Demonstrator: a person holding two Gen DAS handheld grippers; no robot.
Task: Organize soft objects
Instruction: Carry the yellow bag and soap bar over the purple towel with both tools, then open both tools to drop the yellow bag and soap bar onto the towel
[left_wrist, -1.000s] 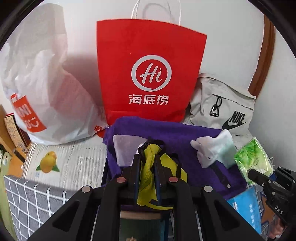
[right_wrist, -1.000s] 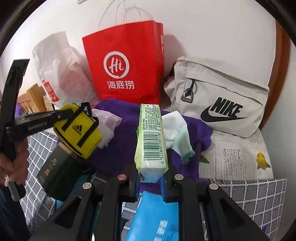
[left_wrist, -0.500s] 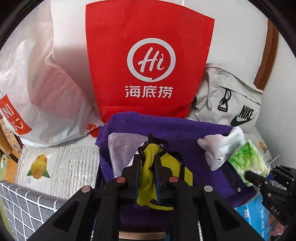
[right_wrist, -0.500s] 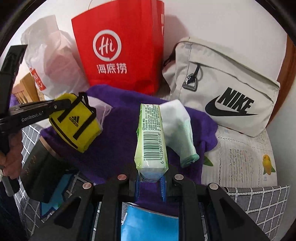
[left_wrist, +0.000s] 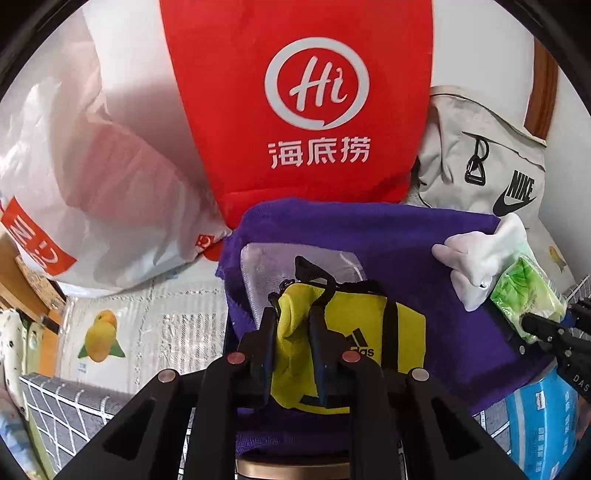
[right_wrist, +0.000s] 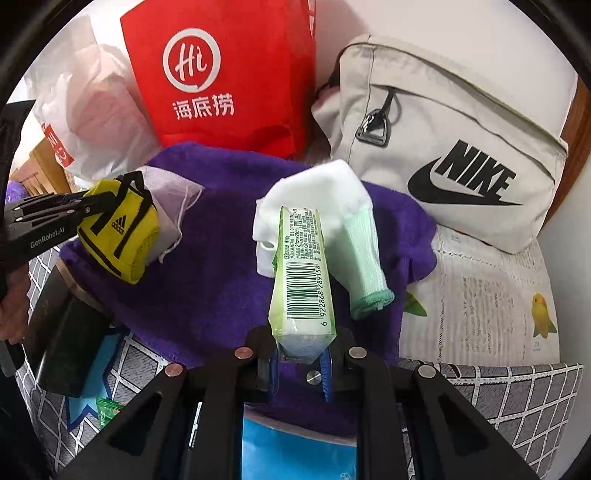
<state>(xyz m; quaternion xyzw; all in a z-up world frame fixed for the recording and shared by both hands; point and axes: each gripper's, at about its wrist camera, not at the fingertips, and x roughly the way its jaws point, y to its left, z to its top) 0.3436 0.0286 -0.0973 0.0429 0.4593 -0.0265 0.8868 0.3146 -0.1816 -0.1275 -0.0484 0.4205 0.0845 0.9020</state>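
My left gripper (left_wrist: 291, 325) is shut on a small yellow Adidas pouch (left_wrist: 354, 325) and holds it just above a purple towel (left_wrist: 369, 229). The pouch (right_wrist: 122, 229) and the left gripper (right_wrist: 79, 205) also show at the left of the right wrist view. My right gripper (right_wrist: 301, 350) is shut on a green tissue pack (right_wrist: 303, 280), held over the purple towel (right_wrist: 207, 266). A white and mint sock (right_wrist: 351, 214) lies on the towel behind the pack. A pale mesh drawstring bag (left_wrist: 266, 266) lies under the pouch.
A red paper bag (left_wrist: 303, 103) stands against the wall behind the towel. A white plastic bag (left_wrist: 81, 177) is at its left and a beige Nike bag (right_wrist: 461, 147) at its right. A blue pack (right_wrist: 295, 443) and a dark box (right_wrist: 62, 339) lie near the front.
Both grippers have moved forward towards the purple towel and the red bag, each still holding its object. The yellow pouch now hangs lower over the towel.
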